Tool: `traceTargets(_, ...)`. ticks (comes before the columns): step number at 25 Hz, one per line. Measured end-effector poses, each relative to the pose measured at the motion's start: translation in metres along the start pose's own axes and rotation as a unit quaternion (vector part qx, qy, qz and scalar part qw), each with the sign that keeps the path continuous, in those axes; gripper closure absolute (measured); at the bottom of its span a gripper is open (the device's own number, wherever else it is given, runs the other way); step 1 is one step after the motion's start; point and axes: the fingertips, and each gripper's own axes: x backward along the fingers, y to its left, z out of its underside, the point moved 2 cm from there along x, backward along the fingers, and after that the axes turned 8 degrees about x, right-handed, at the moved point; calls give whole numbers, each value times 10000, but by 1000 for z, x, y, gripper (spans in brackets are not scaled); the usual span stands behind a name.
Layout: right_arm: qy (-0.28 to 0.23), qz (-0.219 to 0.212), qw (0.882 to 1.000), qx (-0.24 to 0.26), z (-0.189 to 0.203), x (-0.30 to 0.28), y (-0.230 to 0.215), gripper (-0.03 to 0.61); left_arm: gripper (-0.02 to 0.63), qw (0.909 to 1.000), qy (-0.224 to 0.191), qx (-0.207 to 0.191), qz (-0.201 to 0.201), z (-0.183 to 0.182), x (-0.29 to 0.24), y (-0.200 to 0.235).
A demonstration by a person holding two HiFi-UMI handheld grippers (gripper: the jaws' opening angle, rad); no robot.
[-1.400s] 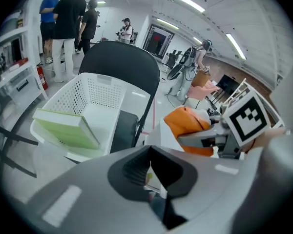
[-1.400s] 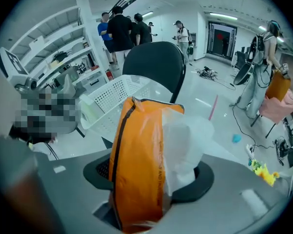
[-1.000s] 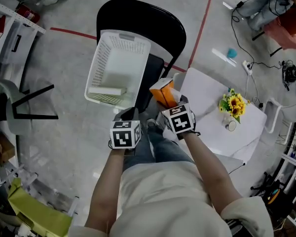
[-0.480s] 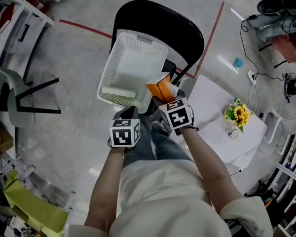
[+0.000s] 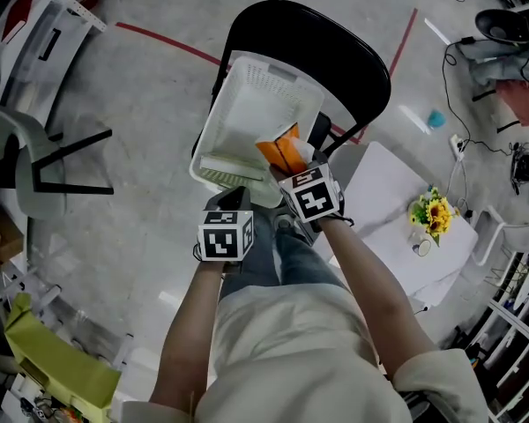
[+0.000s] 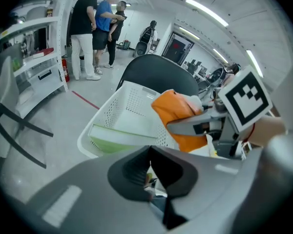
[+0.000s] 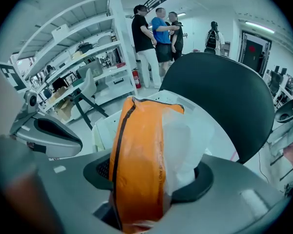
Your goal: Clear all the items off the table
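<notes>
The right tongs (image 7: 147, 182) gripped an orange pack (image 5: 280, 151) just above the near rim of the basket (image 5: 251, 104). The left tongs (image 6: 149, 172) were clenched empty, near that same rim.

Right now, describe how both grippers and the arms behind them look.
The left gripper and right gripper share one build: smooth grey bodies, black ribbed fingers, and a white cube with black square markers on each. The forearms are bare below short cream sleeves.
</notes>
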Motion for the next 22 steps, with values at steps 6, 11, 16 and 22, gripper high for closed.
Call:
traceTargets(6, 226, -51, 9995, 207, -10, -22, 3, 287, 604, 10000, 78, 44, 31, -3, -2, 13)
traceTargets(11, 305, -22, 9985, 456, -16, -28, 2, 287, 604, 9999, 118, 59, 40, -3, -1, 20)
traceTargets(16, 283, -14, 9984, 488, -23, -28, 0, 287, 604, 9998, 150, 85, 55, -2, -2, 22)
traceTargets(22, 268, -18, 9981, 551, -29, -28, 3, 287, 604, 9998, 146, 67, 107, -2, 0, 20)
